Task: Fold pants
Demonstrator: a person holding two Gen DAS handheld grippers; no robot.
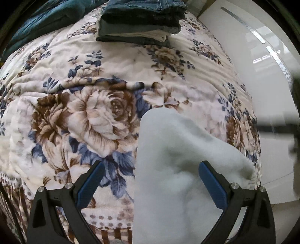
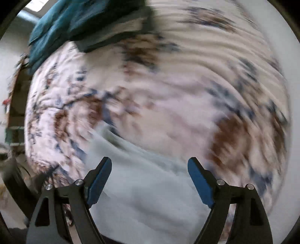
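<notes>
Pale grey-white pants point(image 1: 178, 150) lie bunched on a floral blanket point(image 1: 84, 112) near the bed's right edge. My left gripper point(image 1: 151, 163) hangs over them, pointing steeply down. Its blue pads point(image 1: 211, 185) stand wide apart and press on nothing, with the cloth below and between them. The right wrist view is smeared by motion. There the same pale pants point(image 2: 150, 197) spread under my right gripper point(image 2: 150, 159), whose jaws are also wide apart above the cloth, gripping nothing.
A stack of folded jeans and other clothes point(image 1: 138, 22) sits at the far end of the bed. A teal cover point(image 1: 46, 16) lies at the far left. White glossy floor point(image 1: 262, 93) runs along the bed's right side, with a blurred dark shape point(image 1: 281, 127) there.
</notes>
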